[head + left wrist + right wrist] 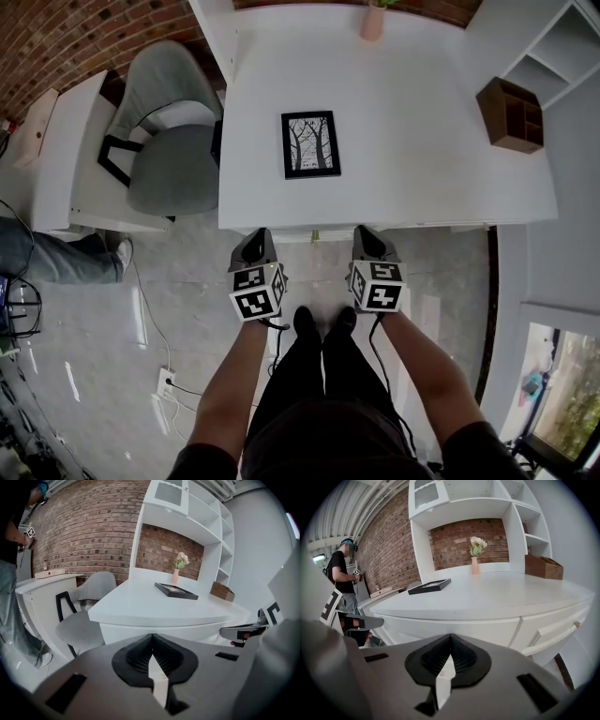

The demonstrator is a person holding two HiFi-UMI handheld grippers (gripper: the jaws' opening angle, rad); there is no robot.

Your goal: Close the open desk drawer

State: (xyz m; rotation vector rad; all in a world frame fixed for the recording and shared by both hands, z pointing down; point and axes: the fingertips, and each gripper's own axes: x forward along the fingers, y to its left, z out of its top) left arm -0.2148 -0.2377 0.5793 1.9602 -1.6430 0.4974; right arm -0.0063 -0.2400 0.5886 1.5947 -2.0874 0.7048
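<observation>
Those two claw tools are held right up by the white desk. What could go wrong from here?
1. The left gripper and right gripper are both shut, empty and close to the drawer front. Pushing at one side only might skew it. I cannot tell how far it stands out.
2. The slim vase stands upright at the back of the desk. A hard slam might rock it.

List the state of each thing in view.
left gripper: fingers shut, empty
right gripper: fingers shut, empty
desk drawer: front near flush; fully shut unclear
picture frame: lying flat
vase: upright
chair: unoccupied
wooden box: upright, open-topped
</observation>
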